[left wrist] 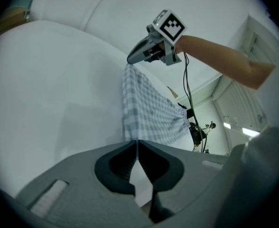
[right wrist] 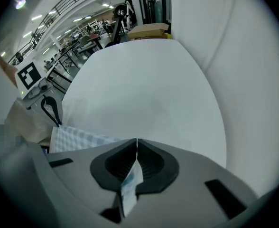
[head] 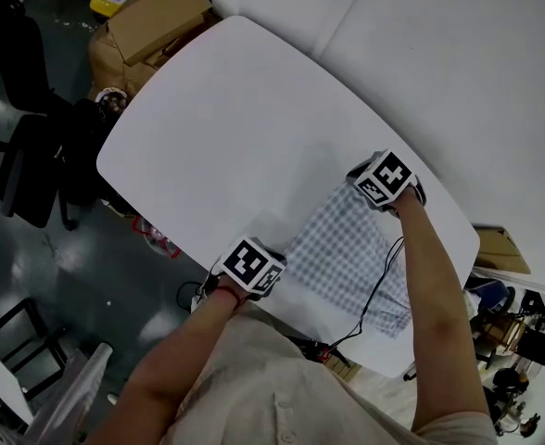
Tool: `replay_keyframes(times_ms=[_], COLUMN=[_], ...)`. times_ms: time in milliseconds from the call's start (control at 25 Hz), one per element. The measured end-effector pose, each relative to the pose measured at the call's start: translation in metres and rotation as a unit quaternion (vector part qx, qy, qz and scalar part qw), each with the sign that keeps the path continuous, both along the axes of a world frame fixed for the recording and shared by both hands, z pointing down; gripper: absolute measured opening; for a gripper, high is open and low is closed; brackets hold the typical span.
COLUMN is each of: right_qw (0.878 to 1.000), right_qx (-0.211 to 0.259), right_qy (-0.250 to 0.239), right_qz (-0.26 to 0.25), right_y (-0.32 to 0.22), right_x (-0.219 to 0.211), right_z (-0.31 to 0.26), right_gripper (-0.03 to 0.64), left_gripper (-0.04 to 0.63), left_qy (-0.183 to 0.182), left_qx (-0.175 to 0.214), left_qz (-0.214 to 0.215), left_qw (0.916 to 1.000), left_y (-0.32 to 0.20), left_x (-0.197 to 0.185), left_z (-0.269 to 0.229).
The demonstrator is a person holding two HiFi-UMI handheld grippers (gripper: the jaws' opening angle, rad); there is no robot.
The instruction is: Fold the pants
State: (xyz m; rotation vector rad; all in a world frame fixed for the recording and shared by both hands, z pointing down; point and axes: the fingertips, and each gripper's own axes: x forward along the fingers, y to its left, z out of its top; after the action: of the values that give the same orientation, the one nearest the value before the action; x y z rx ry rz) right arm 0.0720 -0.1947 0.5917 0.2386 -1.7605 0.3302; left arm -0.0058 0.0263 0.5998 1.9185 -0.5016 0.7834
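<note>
The white, round-cornered worktop [head: 217, 128] is seen from steeply above, and most of its surface is bare. The checked blue-and-white pants [head: 347, 258] are laid on its near right part, with one end reaching the near edge of the worktop. A black chair [head: 31, 156] and a brown cardboard box [head: 157, 17] are located on the floor beyond the far left side, well apart from the pants. The left gripper [head: 280, 269] is positioned at the near left border of the pants. In the left gripper view its jaws [left wrist: 137, 148] are clenched together, and a thin edge of the fabric is pinched between them. The right gripper [head: 354, 185] is positioned at the far corner of the pants and is pointed steeply downward. Its jaws [right wrist: 136, 148] are likewise clenched on a fold of the checked cloth, which is seen protruding behind the pads. One border of the pants is thus spanned between the two grippers. A thin black cable [head: 379, 286] is routed from the right gripper across the pants.
</note>
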Motion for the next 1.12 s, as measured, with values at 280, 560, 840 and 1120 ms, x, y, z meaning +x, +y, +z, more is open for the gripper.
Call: replay_keyframes(times_ms=[280,560,840,1120], right_qw=[0.989,0.914,0.831,0.827], right_qx=[-0.015,-0.035,-0.031,-0.07], right_qy=[-0.045,0.013,0.121,0.147], right_qz=[-0.141,-0.403,-0.542,-0.538], right_y=[0.006,0.056,0.059,0.056], right_x=[-0.025,-0.029,-0.015,-0.006], right_z=[-0.027,-0.025,0.005,0.031], right_gripper=[0.126,0.222,0.221,0.194], left_gripper=[0.185,0.187,0.186,0.153], left_qy=[0.01,-0.005,-0.021,-0.015], left_qx=[0.005,0.018,0.0,-0.021], left_qz=[-0.033,-0.039,-0.021,-0.015], left_qw=[0.9994,0.9991,0.9996,0.9995], left_y=[-0.008,-0.01,-0.009,-0.014], left_x=[-0.015,-0.012,0.006,0.02], left_z=[-0.013,-0.009,0.006,0.015])
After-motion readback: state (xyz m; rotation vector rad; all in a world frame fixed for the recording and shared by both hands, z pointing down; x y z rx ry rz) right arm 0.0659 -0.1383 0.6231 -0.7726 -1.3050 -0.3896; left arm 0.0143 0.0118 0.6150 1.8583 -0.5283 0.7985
